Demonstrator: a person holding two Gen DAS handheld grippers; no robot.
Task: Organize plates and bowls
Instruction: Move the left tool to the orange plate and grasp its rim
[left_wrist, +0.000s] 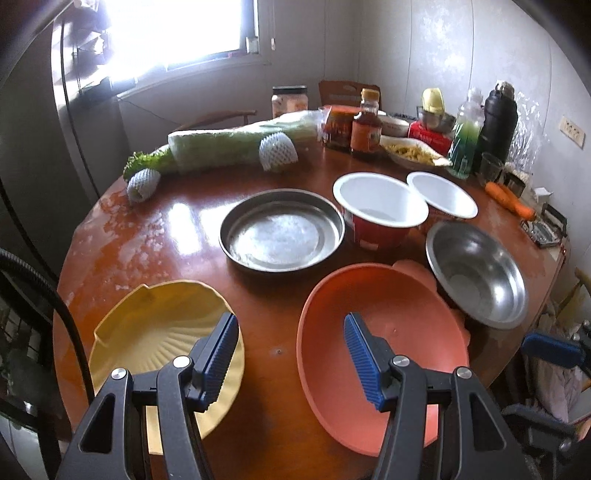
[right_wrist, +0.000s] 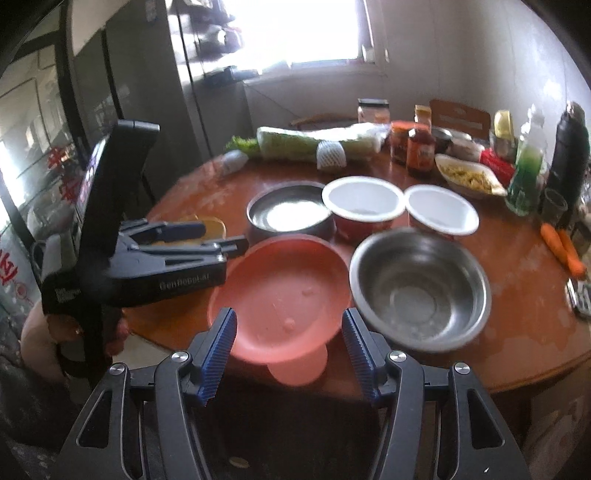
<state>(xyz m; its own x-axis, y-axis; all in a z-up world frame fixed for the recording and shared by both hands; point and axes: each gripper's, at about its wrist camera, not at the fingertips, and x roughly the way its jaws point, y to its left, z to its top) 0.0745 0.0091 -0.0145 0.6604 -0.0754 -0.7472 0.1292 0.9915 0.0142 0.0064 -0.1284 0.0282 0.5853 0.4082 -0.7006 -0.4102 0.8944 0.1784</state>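
On the round wooden table (left_wrist: 177, 229) lie a yellow shell-shaped plate (left_wrist: 159, 325), a salmon plate (left_wrist: 380, 332), a flat steel pan (left_wrist: 280, 236), two red bowls with white insides (left_wrist: 380, 206) (left_wrist: 443, 199) and a steel bowl (left_wrist: 476, 273). My left gripper (left_wrist: 291, 332) is open above the bare wood between the yellow and salmon plates. In the right wrist view it shows as a black tool (right_wrist: 221, 236) held by a hand (right_wrist: 74, 332). My right gripper (right_wrist: 289, 325) is open over the near rim of the salmon plate (right_wrist: 284, 288); its pads do not press on it. The steel bowl (right_wrist: 417, 288) sits just to the right.
A wrapped cabbage (left_wrist: 229, 147) and foam nets lie at the back left. Jars and sauce bottles (left_wrist: 365, 125), a dish of food (left_wrist: 413, 153), a green bottle and a black flask (left_wrist: 498, 122) crowd the back right. Carrots (left_wrist: 509, 199) lie near the right edge.
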